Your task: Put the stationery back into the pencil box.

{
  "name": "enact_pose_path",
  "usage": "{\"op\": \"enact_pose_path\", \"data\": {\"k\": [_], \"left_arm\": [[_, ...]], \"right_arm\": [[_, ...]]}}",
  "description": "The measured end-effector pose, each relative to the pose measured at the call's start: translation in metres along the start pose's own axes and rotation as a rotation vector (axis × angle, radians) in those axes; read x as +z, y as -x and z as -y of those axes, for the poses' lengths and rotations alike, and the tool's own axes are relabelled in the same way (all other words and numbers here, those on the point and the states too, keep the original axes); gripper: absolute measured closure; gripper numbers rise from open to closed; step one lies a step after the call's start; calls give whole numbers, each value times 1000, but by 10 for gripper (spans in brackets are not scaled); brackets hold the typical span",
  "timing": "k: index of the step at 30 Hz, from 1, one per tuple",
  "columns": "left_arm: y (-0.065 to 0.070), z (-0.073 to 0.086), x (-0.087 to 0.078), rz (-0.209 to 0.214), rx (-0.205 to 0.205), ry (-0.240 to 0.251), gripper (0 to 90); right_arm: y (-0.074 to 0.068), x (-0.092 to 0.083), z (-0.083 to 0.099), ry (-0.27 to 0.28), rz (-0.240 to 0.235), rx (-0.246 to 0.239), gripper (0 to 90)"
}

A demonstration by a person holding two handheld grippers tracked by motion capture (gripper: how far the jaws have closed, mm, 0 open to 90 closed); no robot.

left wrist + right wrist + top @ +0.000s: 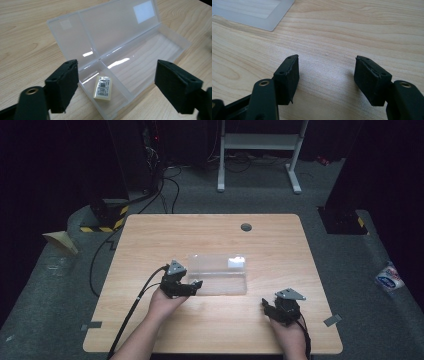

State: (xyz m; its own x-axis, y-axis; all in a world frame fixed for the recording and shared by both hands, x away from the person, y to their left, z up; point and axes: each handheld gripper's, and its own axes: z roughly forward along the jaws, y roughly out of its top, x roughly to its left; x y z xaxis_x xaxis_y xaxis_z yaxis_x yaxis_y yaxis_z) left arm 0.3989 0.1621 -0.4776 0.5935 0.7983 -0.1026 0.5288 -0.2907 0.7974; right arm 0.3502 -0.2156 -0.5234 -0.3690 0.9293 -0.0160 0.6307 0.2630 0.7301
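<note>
My left gripper [192, 285] sits at the near-left corner of the clear plastic case [220, 270], which lies open in the middle of the wooden table [150, 320]. Its jaws stand wide apart with nothing pinched between them. Through the left gripper view I look down between them at the small eraser [102, 88], a pale block in a printed sleeve with a barcode facing up. The eraser lies flat in the small end compartment of the case, free of both pads, slightly skewed against the compartment walls. The longer compartment [147, 62] beside it shows bare wood grain through the floor. The lid [107, 27] leans back on the far side, tilted up, with one white label near its right end and a fainter one near its left end.

My right gripper [270, 309] rests at the near-right part of the table, well apart from the case. Its jaws are open, and between them I see bare table surface in the right gripper view; a corner of the case [262, 15] shows at the far left there. Both of my hands come in from the near edge. A cable [135, 305] trails from the left gripper back toward the near-left edge. A round dark grommet [246, 227] sits near the far edge of the table.
</note>
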Motion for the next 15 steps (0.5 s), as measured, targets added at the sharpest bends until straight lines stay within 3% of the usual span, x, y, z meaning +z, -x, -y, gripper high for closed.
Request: {"op": "enact_pose_path", "data": {"k": [4, 7, 15], "left_arm": [[-3, 1, -5, 4, 24, -24, 141], [-6, 3, -9, -17, 46, -42, 123], [-16, 13, -27, -38, 46, -41, 106]], "right_arm": [[0, 0, 0, 0, 0, -3, 364], [0, 0, 0, 0, 0, -3, 364], [0, 0, 0, 1, 0, -3, 363]]}}
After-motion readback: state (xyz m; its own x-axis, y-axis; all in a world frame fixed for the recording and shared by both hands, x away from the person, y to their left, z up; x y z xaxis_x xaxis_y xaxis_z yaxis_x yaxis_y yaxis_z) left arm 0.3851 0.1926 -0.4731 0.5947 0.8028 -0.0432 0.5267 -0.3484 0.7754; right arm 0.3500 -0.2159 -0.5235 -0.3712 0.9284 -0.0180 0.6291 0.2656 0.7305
